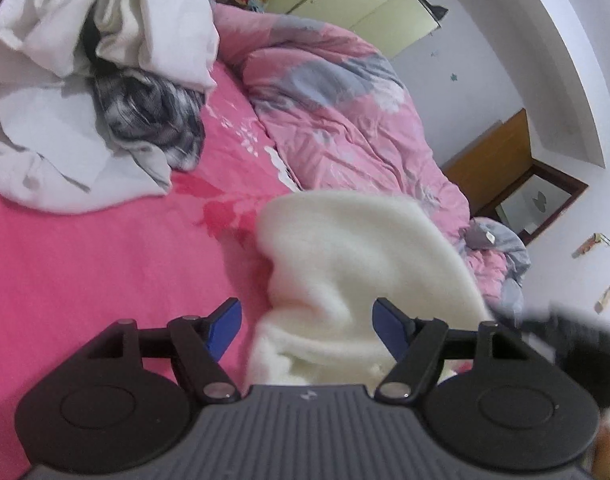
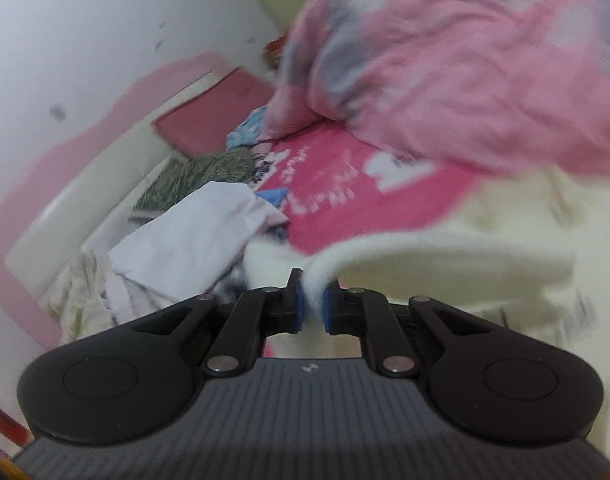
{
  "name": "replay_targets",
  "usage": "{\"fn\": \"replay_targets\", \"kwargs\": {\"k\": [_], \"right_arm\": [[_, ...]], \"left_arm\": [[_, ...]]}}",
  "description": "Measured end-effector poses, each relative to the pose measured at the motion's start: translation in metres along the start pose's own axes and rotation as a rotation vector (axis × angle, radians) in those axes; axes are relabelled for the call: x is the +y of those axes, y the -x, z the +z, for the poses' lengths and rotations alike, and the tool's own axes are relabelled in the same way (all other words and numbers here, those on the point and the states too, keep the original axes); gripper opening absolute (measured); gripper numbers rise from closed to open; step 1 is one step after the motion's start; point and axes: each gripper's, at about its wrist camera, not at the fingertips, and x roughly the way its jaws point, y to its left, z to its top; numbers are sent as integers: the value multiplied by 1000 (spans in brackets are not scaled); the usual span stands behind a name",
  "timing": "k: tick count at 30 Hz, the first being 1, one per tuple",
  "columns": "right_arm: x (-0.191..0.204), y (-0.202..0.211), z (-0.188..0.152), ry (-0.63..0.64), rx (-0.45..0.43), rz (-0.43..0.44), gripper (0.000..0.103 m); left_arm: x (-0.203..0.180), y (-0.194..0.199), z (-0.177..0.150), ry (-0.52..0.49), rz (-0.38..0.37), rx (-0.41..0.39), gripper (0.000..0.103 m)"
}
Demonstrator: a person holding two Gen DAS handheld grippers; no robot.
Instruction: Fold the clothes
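A cream fleece garment (image 1: 357, 264) lies bunched on the pink bed sheet (image 1: 85, 264). My left gripper (image 1: 307, 326) is open; its blue pads (image 1: 225, 330) stand wide apart, with a fold of the fleece between them, untouched. In the right wrist view the same cream garment (image 2: 485, 268) stretches away to the right, lifted above the sheet. My right gripper (image 2: 313, 300) is shut on an edge of the cream garment, and fleece shows squeezed between its blue pads (image 2: 299, 304). This view is blurred.
A pile of white clothes (image 1: 65, 80) and a grey patterned garment (image 1: 153, 116) sits at the far left of the bed. A rumpled pink and grey duvet (image 1: 345, 112) fills the far right side. A wooden cabinet (image 1: 493, 160) stands beyond the bed.
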Motion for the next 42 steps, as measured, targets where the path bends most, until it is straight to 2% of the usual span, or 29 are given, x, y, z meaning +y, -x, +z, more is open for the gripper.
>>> {"fn": "replay_targets", "kwargs": {"k": [2,4,5,6,8,9,12,15,17,20,24,27,29,30,31,33,36,42], "right_arm": [[-9,18,-36,-50,9,-13,10],[-14,22,-63,-76,56,-17,14],[-17,23,-76,-89,81,-18,18],[-19,24,-90,-101,106,-20,29],[-20,27,-106,-127,166,-28,36],[-22,31,-111,-149,182,-16,43],[-35,57,-120,-246,149,5,60],[-61,76,-119,-395,78,-12,69],[-79,83,-119,-481,37,-52,71],[-95,79,-116,-533,-15,-83,71],[-107,55,-110,-567,-26,-115,71],[-109,37,-100,-549,-58,-135,69],[-111,29,-95,-541,-60,-156,58],[-113,25,-92,-537,-60,-166,42],[-115,22,-90,-542,-52,-166,22],[-117,24,-87,-569,-56,-117,10],[-98,29,-69,-502,-82,-47,8],[-20,34,-14,-281,-130,95,8]], "left_arm": [[-1,-6,-3,-12,6,23,73],[0,-15,-7,-30,52,46,73],[1,-18,-9,-38,74,58,73],[2,-22,-11,-47,95,71,73],[5,-27,-13,-45,121,92,72],[6,-28,-13,-44,123,92,72],[7,-28,-13,-44,125,93,73],[5,-29,-15,-61,137,92,73],[3,-31,-15,-77,148,91,73],[2,-32,-15,-84,152,93,73],[3,-32,-14,-77,150,94,73],[3,-32,-14,-79,152,95,73],[3,-33,-14,-81,154,95,73],[3,-33,-14,-81,154,95,73],[3,-33,-14,-82,154,95,73],[2,-33,-14,-81,155,94,73],[4,-32,-14,-68,151,91,73],[8,-24,-10,-32,144,72,73]]}}
